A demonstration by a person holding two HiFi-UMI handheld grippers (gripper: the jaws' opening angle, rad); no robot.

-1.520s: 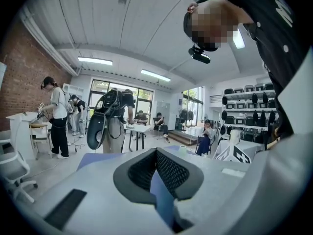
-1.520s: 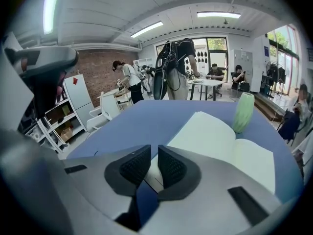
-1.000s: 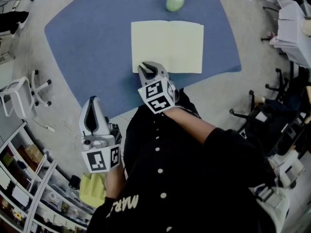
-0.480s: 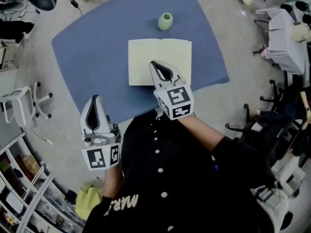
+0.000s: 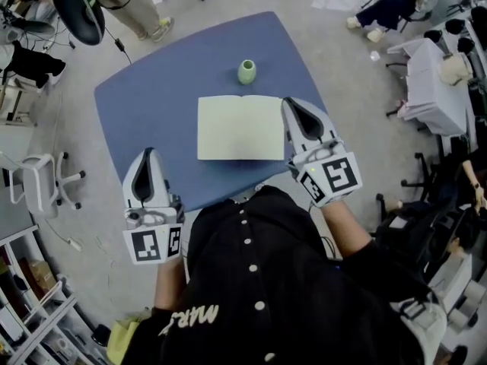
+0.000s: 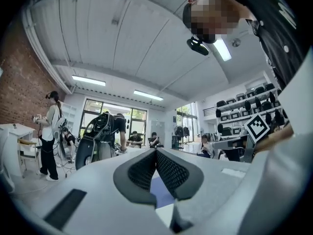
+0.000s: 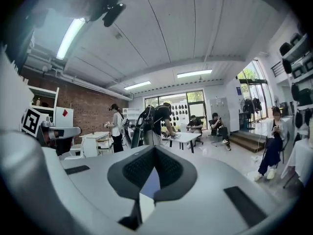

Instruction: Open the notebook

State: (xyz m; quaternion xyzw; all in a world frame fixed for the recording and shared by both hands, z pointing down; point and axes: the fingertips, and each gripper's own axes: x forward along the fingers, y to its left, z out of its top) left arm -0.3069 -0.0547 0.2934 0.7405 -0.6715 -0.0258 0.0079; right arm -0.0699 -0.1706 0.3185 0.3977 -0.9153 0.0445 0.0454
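The pale yellow notebook [image 5: 240, 128] lies open and flat on the blue table [image 5: 152, 112], both pages showing. My right gripper [image 5: 291, 102] is held high over the notebook's right edge, shut with nothing between its pads [image 7: 154, 149]. My left gripper [image 5: 146, 153] hovers over the table's near-left edge, away from the notebook, and is also shut and empty [image 6: 156, 151]. Both gripper views look level across the room, with only a sliver of blue table and pale page showing below the jaws.
A small green vase [image 5: 246, 71] stands on the table just behind the notebook. A white chair [image 5: 42, 185] is on the floor at the left and a white table [image 5: 434, 90] at the right. People stand and sit around the room's edges.
Both grippers have risen and the table looks smaller and farther below. My right gripper swung from the notebook's near edge out to its right side. The notebook has stayed open.
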